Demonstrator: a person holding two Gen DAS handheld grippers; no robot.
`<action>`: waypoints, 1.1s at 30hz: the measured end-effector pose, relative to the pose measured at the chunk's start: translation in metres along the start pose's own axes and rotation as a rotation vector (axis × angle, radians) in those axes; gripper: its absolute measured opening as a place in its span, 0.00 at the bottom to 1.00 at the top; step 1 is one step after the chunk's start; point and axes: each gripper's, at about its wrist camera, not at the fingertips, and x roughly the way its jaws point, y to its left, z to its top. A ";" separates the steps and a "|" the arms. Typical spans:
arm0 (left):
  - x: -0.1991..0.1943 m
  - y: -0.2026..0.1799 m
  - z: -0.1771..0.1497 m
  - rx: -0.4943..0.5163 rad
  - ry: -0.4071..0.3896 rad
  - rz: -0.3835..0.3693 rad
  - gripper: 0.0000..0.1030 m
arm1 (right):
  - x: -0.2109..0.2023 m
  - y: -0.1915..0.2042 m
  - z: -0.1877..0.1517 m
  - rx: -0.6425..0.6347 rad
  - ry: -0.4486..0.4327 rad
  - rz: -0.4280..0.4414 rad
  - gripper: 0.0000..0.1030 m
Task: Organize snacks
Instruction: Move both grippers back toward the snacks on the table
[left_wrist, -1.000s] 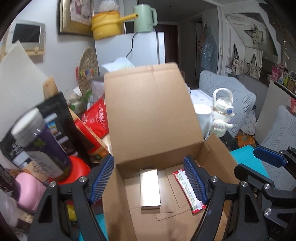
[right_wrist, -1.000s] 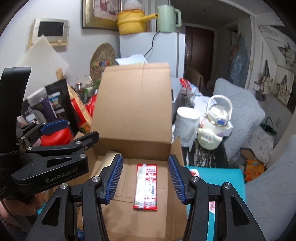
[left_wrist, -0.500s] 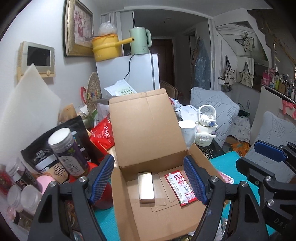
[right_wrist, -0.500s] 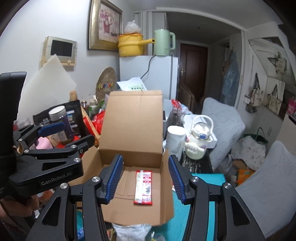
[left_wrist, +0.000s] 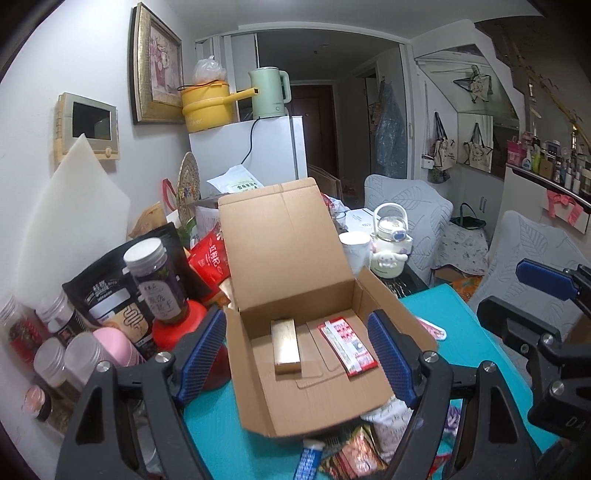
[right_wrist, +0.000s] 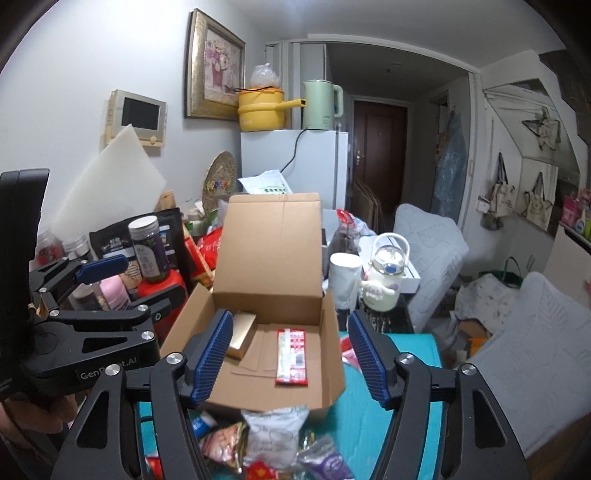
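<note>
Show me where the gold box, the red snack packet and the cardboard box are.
gold box (left_wrist: 286, 345), left wrist view, middle of its top face
red snack packet (left_wrist: 348, 346), left wrist view, center of the wrapper
cardboard box (left_wrist: 282, 240), left wrist view, inside of the raised lid

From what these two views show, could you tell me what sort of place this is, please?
Most likely a small lived-in flat, at a cluttered table. A white fridge carries a yellow pot and a green kettle, a framed picture hangs on the wall, and a front door closes the hallway.

Brown cardboard box (left_wrist: 295, 266) holds a gold bar (left_wrist: 285, 345) and red-white packet (left_wrist: 348, 346) on teal cloth (left_wrist: 476, 354).
</note>
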 end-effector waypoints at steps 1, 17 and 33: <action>-0.003 0.000 -0.003 0.001 0.002 -0.005 0.77 | -0.004 0.001 -0.003 0.003 0.000 0.002 0.67; -0.044 -0.002 -0.068 0.022 0.041 -0.094 0.77 | -0.037 0.021 -0.072 0.034 0.041 0.013 0.67; -0.063 0.022 -0.130 0.003 0.119 -0.124 0.77 | -0.036 0.045 -0.143 0.079 0.135 0.084 0.67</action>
